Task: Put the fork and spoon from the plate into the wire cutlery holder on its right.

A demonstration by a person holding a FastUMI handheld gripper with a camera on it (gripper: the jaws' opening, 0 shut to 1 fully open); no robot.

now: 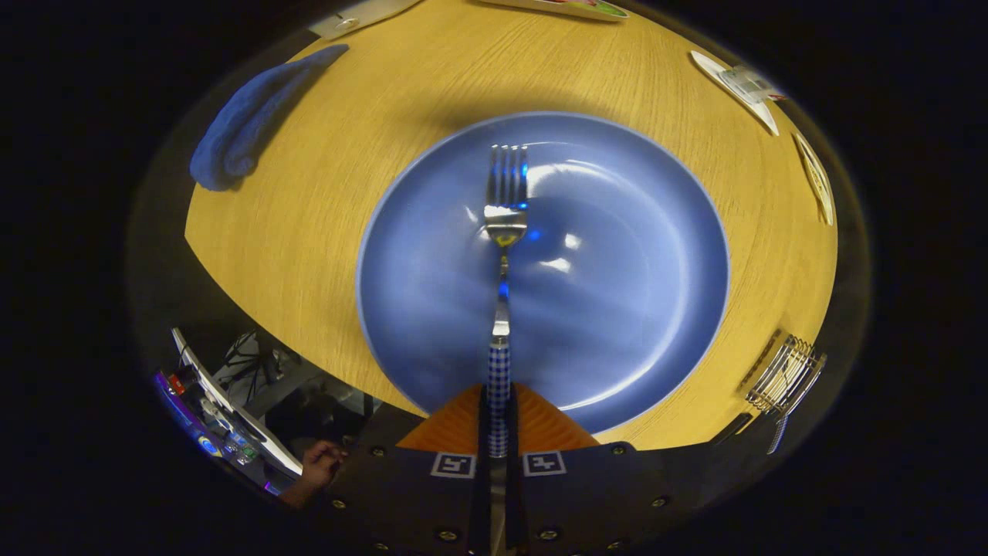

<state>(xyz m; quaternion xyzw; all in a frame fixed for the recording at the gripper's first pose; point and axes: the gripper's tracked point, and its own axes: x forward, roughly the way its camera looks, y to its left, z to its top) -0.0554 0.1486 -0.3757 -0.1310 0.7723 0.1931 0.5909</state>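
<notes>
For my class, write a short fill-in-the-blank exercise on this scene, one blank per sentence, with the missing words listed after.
1. The gripper is shut on the ____ of the fork.
2. The fork's tines are above a plate coloured ____.
3. The folded cloth lies on the ____ table.
4. The cutlery holder is made of ____.

Missing words: handle; blue; wooden; wire

Blue cloth [245, 120] on wooden table [324, 208] (perhaps cards [737, 85] beyond).
</notes>
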